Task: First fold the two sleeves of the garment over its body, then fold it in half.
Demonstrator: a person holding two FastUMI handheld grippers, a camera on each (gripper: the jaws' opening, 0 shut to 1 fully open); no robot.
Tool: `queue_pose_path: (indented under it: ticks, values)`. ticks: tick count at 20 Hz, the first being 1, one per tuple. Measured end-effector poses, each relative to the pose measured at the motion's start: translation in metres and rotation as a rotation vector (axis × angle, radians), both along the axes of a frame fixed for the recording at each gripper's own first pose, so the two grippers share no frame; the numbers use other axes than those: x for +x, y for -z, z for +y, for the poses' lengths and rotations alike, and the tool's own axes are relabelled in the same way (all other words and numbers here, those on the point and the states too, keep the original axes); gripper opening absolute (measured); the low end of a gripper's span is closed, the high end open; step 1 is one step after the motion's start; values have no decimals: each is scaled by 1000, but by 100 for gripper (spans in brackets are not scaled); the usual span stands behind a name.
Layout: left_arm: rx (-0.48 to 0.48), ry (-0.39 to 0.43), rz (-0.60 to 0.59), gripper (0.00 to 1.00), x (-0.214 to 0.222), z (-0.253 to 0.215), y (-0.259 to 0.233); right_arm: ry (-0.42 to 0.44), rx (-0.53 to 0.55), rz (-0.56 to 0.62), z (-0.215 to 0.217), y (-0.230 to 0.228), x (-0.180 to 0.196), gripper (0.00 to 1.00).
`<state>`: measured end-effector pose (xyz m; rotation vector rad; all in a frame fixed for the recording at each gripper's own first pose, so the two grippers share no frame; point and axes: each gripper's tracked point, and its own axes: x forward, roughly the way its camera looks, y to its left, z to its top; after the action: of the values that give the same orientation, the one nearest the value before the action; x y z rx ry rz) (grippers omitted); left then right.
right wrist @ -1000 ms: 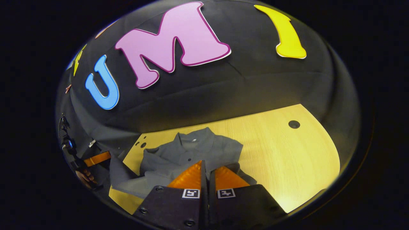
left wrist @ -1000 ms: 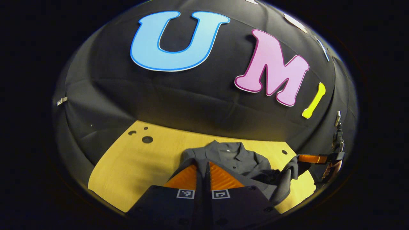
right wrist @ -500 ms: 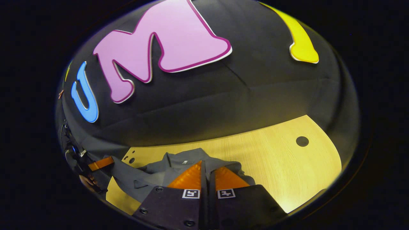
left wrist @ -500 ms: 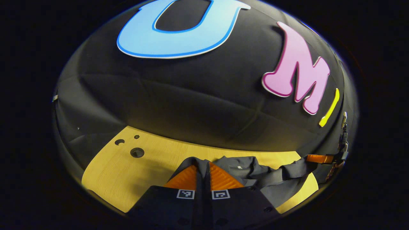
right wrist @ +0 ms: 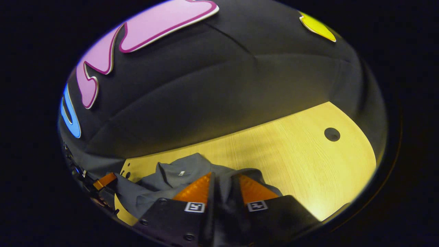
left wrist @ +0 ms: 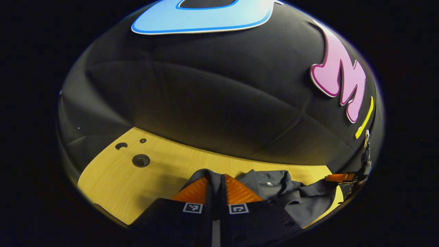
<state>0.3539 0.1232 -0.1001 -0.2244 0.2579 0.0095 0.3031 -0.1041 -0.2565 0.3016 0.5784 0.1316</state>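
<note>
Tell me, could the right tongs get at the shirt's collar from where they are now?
Probably yes. In the right gripper view the collar lies just ahead and left of the right tongs, with nothing between. But the fingers have parted slightly with shirt fabric between them; whether they grip it is unclear.

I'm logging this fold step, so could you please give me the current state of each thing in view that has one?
Garment: grey, bunched and creased on the table, collar up, not folded flat.
Left gripper: shut on the garment's edge.
Right gripper: jaws slightly parted, cloth between them.
Table: wooden, lit, carrying the garment.
</note>
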Motion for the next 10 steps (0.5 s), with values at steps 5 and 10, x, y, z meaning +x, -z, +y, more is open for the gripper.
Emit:
queue_pose_path:
  ticks: [5,10]
  values:
    - [38,-110,-5,67,-31,32,-21,-28,-26,-23,-1,-24,-24,93]
    - [40,-180,-66,95,-94,56,-60,-41,-133,-124,-10,-62,-72,99]
